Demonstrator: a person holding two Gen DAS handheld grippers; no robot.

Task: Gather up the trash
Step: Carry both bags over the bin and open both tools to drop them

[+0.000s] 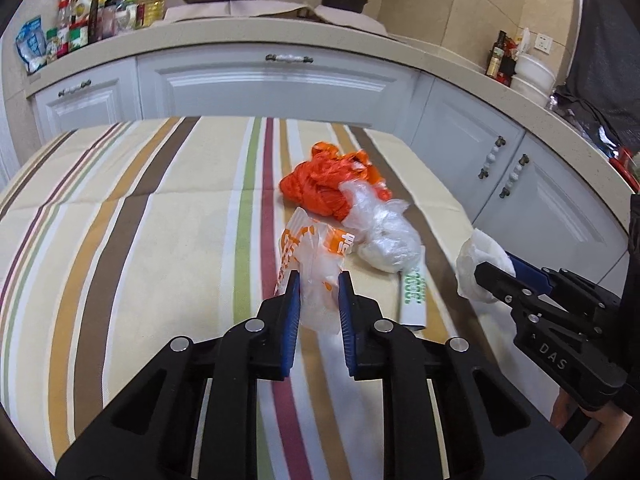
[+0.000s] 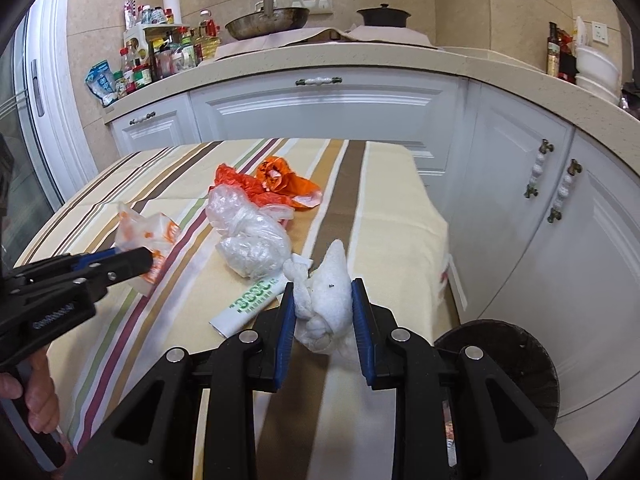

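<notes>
My left gripper [image 1: 319,280] is shut on a white-and-orange printed plastic bag [image 1: 310,256], seen from the side in the right wrist view [image 2: 146,236]. My right gripper [image 2: 323,290] is shut on a crumpled white tissue wad [image 2: 326,292], which also shows in the left wrist view [image 1: 478,258]. On the striped tablecloth [image 1: 140,220] lie an orange plastic bag [image 1: 324,184], a clear plastic bag bundle [image 1: 386,236] and a white wrapper with green print [image 1: 414,296].
A dark round bin [image 2: 504,364] stands on the floor right of the table, below my right gripper. White kitchen cabinets [image 2: 320,108] and a counter with bottles, a pan and a pot lie beyond the table.
</notes>
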